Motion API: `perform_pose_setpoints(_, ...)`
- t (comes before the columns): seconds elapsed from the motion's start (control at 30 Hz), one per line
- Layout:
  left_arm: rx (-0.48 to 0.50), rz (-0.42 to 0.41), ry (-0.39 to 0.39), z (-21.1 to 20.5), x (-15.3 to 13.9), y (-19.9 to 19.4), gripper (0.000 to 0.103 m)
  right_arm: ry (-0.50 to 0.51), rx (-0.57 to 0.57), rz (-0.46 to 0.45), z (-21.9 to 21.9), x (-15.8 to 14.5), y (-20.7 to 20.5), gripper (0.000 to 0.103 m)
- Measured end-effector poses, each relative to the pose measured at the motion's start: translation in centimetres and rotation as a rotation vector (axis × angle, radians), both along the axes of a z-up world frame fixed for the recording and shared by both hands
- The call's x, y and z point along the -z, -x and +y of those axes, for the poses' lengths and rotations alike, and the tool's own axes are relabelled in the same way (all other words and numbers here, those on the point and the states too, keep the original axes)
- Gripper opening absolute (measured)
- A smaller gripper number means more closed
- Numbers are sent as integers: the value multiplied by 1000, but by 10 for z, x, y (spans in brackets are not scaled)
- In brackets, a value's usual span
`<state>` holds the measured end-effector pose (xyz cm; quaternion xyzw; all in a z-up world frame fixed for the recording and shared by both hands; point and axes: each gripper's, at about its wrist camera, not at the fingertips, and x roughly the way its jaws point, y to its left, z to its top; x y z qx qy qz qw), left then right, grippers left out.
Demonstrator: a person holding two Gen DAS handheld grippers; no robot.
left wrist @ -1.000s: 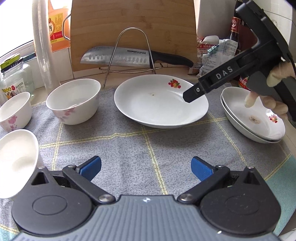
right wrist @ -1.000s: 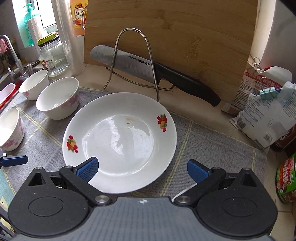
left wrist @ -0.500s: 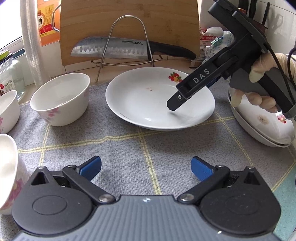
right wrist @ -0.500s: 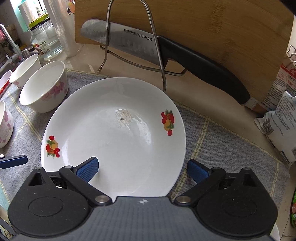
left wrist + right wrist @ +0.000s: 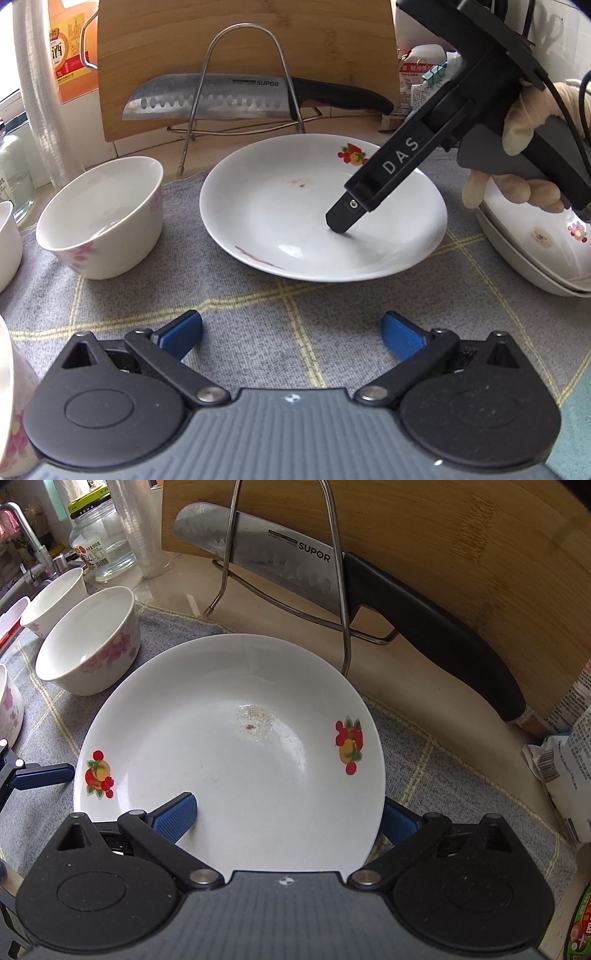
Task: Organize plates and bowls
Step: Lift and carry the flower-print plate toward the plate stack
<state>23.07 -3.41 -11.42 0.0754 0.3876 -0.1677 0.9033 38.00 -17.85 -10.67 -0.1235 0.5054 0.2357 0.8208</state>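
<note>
One white plate [image 5: 229, 760] with fruit prints sits on the grey checked cloth [image 5: 258, 314], just in front of the wire rack [image 5: 243, 85] holding the knife [image 5: 221, 99]. Right gripper [image 5: 288, 818] is spread wide, one blue finger over the plate's near rim, the other outside it. Left gripper [image 5: 291, 332] hangs spread over the cloth. Stacked plates [image 5: 535, 254] sit right of the plate, a floral bowl [image 5: 103, 218] left.
</note>
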Motion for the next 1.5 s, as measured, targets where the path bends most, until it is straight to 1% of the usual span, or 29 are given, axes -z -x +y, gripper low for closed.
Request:
perform_pose_setpoints(0.33,45,-35,13,2,3,-16,103,-10,7,-17,2,1,-1,103)
perform_pose_setpoints(0.53,109,-59,22,3,4,-20,103,-24,-8,-41,-1,2,1,103)
perform_pose_setpoints(0.7,160,-77,31,1,6,-25,103,-25,-30,-40,-1,1,0,103)
perform_pose_setpoints(0.97,202,-96,43,-1,7,-28,103,-29,-80,-31,3,0,-5,103)
perform_pose_setpoints(1.1,219,-106,47,0,9,-29,103,-59,-95,-18,2,-2,-10,103)
perform_pose_setpoints(1.4,244,-112,51,2,10,-31,103,-178,-97,42,-10,-5,-25,103)
perform_pose_setpoints(1.5,249,-116,48,2,10,-31,103,-191,-96,47,-10,-6,-29,103)
